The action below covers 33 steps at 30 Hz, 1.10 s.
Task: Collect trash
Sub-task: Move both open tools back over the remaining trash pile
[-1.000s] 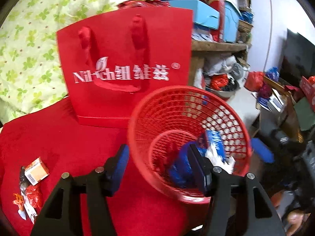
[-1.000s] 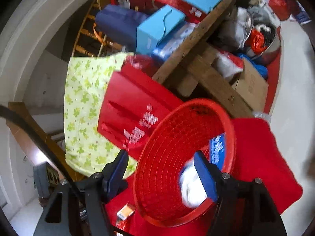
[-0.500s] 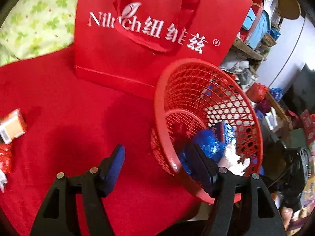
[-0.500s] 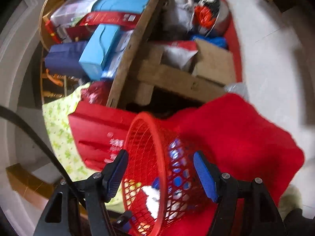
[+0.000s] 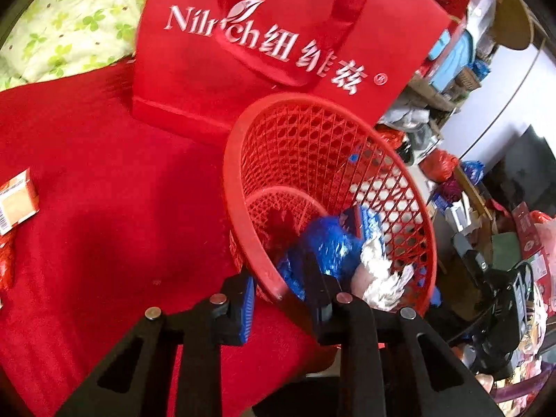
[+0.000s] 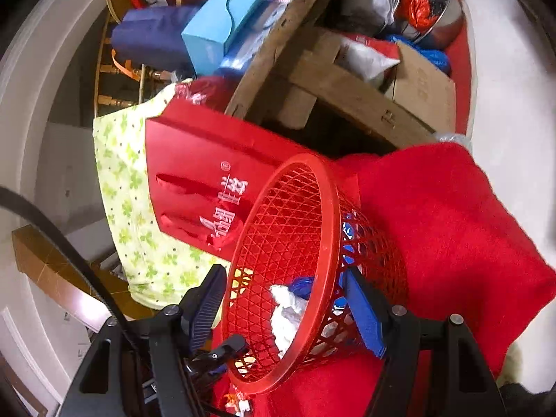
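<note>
A red mesh basket (image 5: 312,146) stands tilted on a red cloth (image 5: 104,208), with a blue wrapper (image 5: 330,243) and crumpled white paper (image 5: 382,278) inside. My left gripper (image 5: 278,272) straddles the near rim; its jaws are closing and pinch the wall, one pad outside, one inside. In the right wrist view the basket (image 6: 288,226) fills the space ahead of my right gripper (image 6: 282,272), which stands open; its right pad lies by the outer wall. A small orange-and-white packet (image 5: 17,201) and a red wrapper (image 5: 5,264) lie on the cloth at far left.
A red paper bag (image 5: 278,34) with white lettering stands just behind the basket. A green-patterned sheet (image 5: 69,24) lies behind it. A wooden shelf (image 6: 312,80) crowded with boxes and bags rises to the right. The cloth ends at a drop near the basket (image 6: 504,260).
My left gripper dropped toward the basket's near rim and its jaws narrowed from wide apart to a pinch on the wall. The right wrist view rolled and sank; the basket now looks more tilted.
</note>
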Each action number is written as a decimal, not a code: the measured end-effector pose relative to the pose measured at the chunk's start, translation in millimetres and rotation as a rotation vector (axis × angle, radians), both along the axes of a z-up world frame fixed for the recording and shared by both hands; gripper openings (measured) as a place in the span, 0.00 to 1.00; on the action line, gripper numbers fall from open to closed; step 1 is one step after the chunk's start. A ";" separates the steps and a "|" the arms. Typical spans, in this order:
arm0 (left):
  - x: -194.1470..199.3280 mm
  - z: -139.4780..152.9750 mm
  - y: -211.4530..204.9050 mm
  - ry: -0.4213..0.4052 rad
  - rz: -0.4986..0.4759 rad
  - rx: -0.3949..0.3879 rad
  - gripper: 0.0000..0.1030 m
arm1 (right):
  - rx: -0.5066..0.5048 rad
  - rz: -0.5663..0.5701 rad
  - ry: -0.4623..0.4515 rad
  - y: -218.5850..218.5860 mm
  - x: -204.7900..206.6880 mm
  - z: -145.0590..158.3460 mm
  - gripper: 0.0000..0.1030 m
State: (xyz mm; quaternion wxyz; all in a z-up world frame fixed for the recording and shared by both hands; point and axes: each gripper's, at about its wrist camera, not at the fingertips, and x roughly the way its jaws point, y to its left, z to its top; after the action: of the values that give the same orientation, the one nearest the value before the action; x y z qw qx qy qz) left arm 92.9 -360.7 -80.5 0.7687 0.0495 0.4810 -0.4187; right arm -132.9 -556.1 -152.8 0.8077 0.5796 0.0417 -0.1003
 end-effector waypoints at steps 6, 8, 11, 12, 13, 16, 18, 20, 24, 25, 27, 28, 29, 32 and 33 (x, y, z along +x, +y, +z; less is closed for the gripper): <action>-3.5 -8.5 16.2 0.050 0.032 0.004 0.29 | -0.009 -0.033 0.089 1.6 5.8 2.3 0.70; -3.4 -9.3 23.3 0.032 0.051 0.018 0.46 | -0.035 -0.088 0.126 1.1 1.0 6.7 0.71; -2.2 -4.0 43.9 -0.015 0.069 0.001 0.57 | -0.142 -0.250 0.152 7.9 -20.0 25.7 0.71; -3.4 -0.6 49.6 -0.036 0.068 -0.005 0.57 | -0.217 -0.325 0.145 15.8 -29.3 38.1 0.71; -6.7 3.2 61.0 -0.070 0.069 -0.006 0.57 | -0.265 -0.361 0.133 21.9 -33.7 45.7 0.71; -14.8 7.0 92.7 -0.181 0.091 0.027 0.58 | -0.511 -0.459 0.064 61.0 -42.4 78.0 0.71; -14.8 6.9 122.6 -0.240 0.119 0.050 0.58 | -0.686 -0.451 0.013 94.9 -36.7 95.8 0.71; -13.6 4.6 164.7 -0.280 0.177 0.070 0.58 | -0.864 -0.393 -0.043 134.2 -24.9 108.8 0.71; -6.9 -2.0 238.6 -0.320 0.305 0.109 0.58 | -1.058 -0.155 -0.111 198.5 16.3 115.4 0.73; -4.3 -5.3 262.0 -0.325 0.347 0.117 0.58 | -1.073 -0.087 -0.106 209.0 28.4 114.2 0.73; 1.5 -12.6 302.1 -0.323 0.419 0.128 0.58 | -1.089 0.117 -0.064 230.1 65.1 107.1 0.73; 4.7 -16.9 322.1 -0.318 0.448 0.131 0.58 | -1.084 0.224 -0.022 241.4 87.3 100.8 0.73; 9.0 -22.0 337.4 -0.309 0.480 0.136 0.58 | -1.079 0.283 0.005 247.6 100.2 96.6 0.73; 22.2 -36.3 375.4 -0.270 0.566 0.132 0.58 | -1.055 0.521 0.127 281.1 157.2 72.4 0.73; 27.7 -41.4 387.3 -0.255 0.592 0.122 0.58 | -1.047 0.576 0.158 287.9 173.0 64.6 0.72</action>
State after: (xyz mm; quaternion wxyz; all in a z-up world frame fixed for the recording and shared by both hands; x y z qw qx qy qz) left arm 120.6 26.6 -121.9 0.9067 0.0057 0.3986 -0.1378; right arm 40.1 -268.2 -88.2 0.9748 0.0611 0.2021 0.0723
